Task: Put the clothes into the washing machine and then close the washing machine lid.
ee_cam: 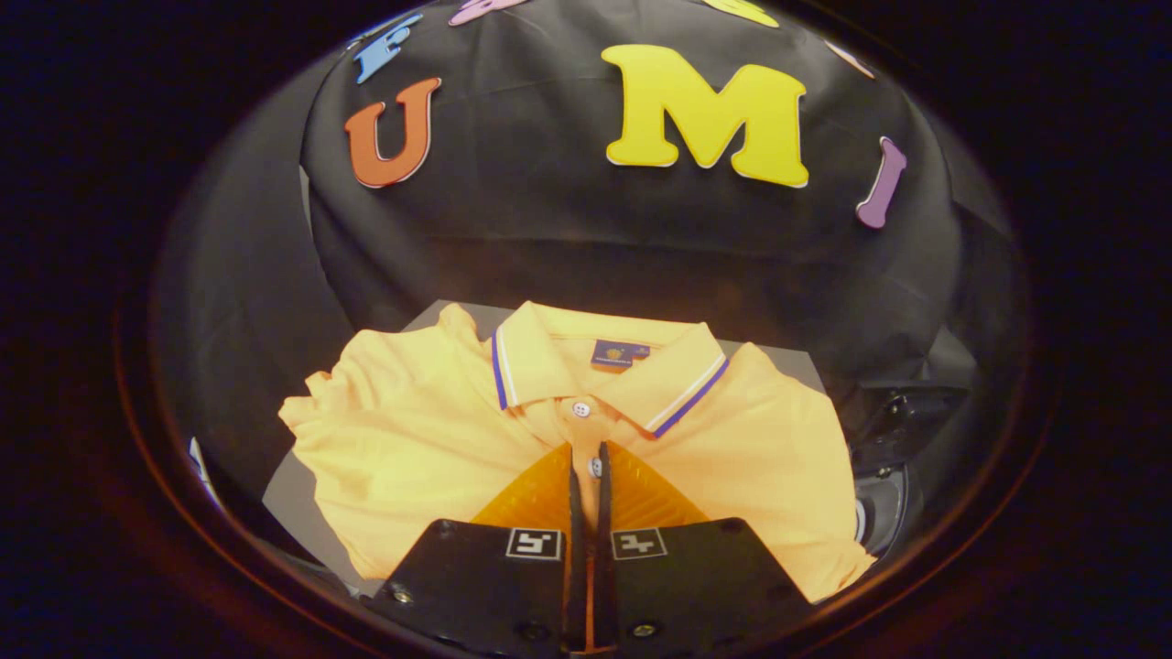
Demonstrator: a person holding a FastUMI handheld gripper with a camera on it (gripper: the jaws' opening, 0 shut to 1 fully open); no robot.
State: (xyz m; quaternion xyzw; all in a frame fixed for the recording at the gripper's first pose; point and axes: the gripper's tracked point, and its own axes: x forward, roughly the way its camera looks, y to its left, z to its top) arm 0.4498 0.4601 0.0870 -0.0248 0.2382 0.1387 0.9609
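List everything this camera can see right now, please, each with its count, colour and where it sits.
Yellow-orange polo shirt with blue and white collar stripes: one, yellow-orange, lying flat on the grey surface, collar pointing away, under and ahead of the fingers.
White shirt buttons: two visible, white, on the placket just ahead of the fingertips.
Flat grey surface: one, grey, under the shirt.
Black cloth wall: one, black, beyond the shirt.
Dark machine part: one, black, beside the shirt's right edge; too dim to identify.
Gripper: one, over the shirt's placket, jaws nearly together with a narrow gap; a grip on fabric cannot be confirmed.
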